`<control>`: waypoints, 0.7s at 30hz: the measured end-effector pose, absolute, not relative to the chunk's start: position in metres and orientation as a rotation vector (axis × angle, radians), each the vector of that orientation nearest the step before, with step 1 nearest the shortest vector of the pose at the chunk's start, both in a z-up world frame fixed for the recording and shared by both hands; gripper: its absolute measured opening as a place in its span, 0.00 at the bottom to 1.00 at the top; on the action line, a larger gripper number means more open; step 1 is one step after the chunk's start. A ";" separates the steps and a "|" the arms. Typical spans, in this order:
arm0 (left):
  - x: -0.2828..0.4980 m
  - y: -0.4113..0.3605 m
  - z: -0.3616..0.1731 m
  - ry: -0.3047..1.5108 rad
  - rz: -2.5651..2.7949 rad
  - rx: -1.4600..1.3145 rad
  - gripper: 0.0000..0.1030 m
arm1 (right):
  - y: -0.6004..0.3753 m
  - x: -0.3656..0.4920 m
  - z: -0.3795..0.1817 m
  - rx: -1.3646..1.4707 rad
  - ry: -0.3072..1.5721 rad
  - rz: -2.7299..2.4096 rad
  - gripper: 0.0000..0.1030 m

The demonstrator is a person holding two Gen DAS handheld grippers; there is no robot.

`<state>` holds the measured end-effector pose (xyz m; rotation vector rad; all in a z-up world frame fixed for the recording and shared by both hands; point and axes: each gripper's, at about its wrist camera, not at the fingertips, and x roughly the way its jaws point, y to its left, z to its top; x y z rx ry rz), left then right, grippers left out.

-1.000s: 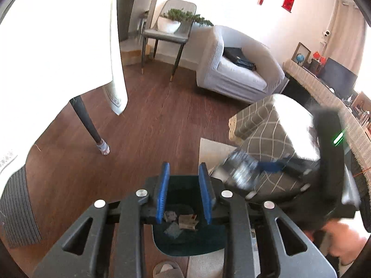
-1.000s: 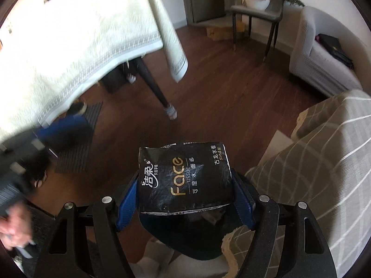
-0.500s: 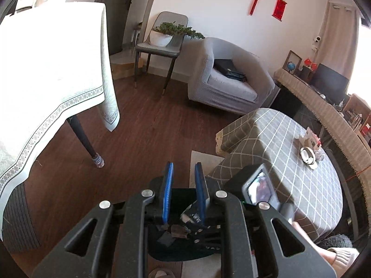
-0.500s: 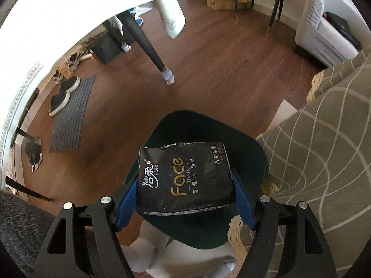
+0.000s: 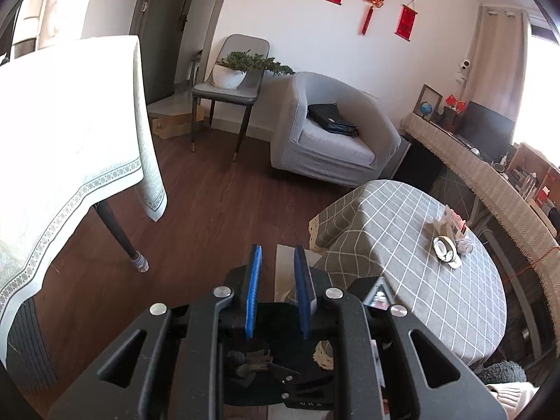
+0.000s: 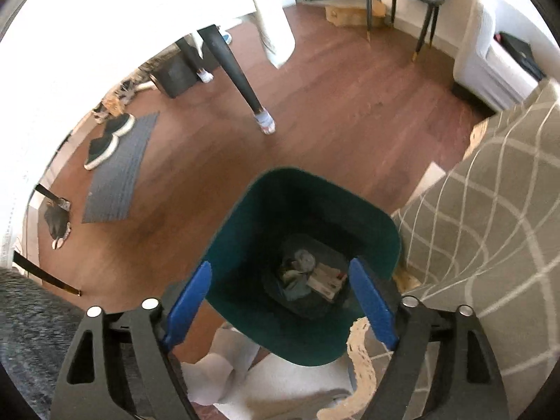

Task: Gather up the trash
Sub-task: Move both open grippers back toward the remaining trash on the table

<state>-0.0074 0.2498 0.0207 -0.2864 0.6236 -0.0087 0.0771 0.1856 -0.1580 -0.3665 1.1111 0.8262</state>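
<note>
The right tool (image 6: pixel 280 301) is hanging directly over the green bin (image 6: pixel 301 245) with its blue pads (image 6: pixel 189 297) spread wide and nothing between them; its jaws have just been opening, and crumpled trash (image 6: pixel 308 276) is lying at the bottom of the bin. The likely trouble from here is a pad clipping the bin's rim and tipping it, since the bin is standing just beside the checked cloth of the low bench (image 6: pixel 490 210). More clutter (image 5: pixel 448 241) is sitting on that bench, and it could be knocked off. The left tool (image 5: pixel 278 294) is showing a narrow gap, gripping nothing, above the bin's dark interior.
</note>
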 end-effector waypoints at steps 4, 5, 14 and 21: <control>-0.007 0.247 0.026 0.610 0.001 -0.270 0.19 | 0.179 0.069 -0.123 -0.335 1.034 0.877 0.72; -0.007 0.246 0.027 0.606 0.000 -0.272 0.19 | 0.177 0.067 -0.115 -0.331 1.012 0.884 0.71; -0.003 0.235 0.036 0.580 -0.019 -0.270 0.25 | 0.133 0.067 -0.046 -0.249 0.847 0.860 0.64; 0.008 0.212 0.036 0.591 -0.058 -0.271 0.37 | 0.082 0.074 -0.021 -0.189 0.779 0.776 0.64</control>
